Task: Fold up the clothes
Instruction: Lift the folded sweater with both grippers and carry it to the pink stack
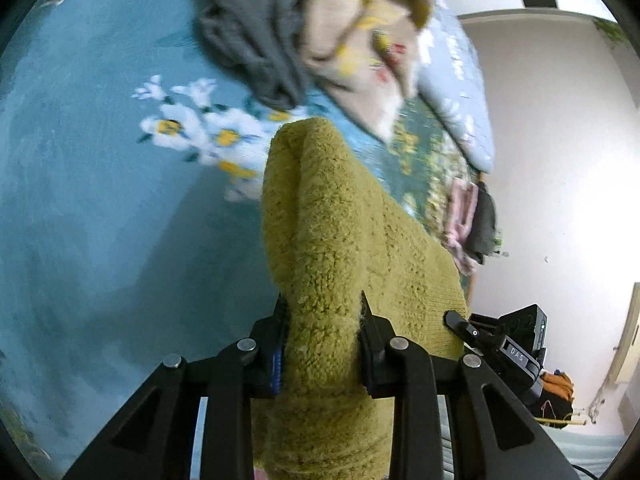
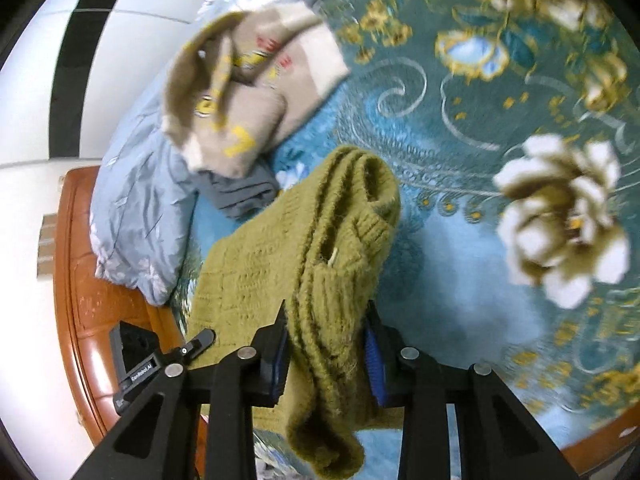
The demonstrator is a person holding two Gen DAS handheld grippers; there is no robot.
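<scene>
Bed: a teal bedspread (image 1: 92,184) printed with white and yellow flowers is spread over the bed, seen beneath and around the olive-green sweater (image 1: 332,240); gold scrollwork and a large white bloom are shown on it in the right wrist view.
Sweater: the fuzzy olive knit is held up clear of the bedspread, stretched between the two tools, its ribbed edge bunched in the right wrist view.
Left gripper (image 1: 324,332): jaws are clenched on a thick fold of the sweater.
Right gripper (image 2: 326,344): jaws are clamped on the ribbed knit, blue pads pressed against it on both sides.
Beyond the sweater: a beige garment (image 2: 256,92) with yellow and red print is heaped on a grey garment (image 1: 248,36), beside a pale blue pillow (image 2: 140,208).
Room: a white wall (image 1: 552,140) with a dark vertical band is seen behind the pillow; a reddish wooden bed frame (image 2: 84,264) is visible at the bed's edge.
Hard to make out: the far clothes are blurred; a small pink and dark bundle (image 1: 472,224) at the bed's edge past the sweater cannot be identified; the sweater's lower part is cut off by the frame.
</scene>
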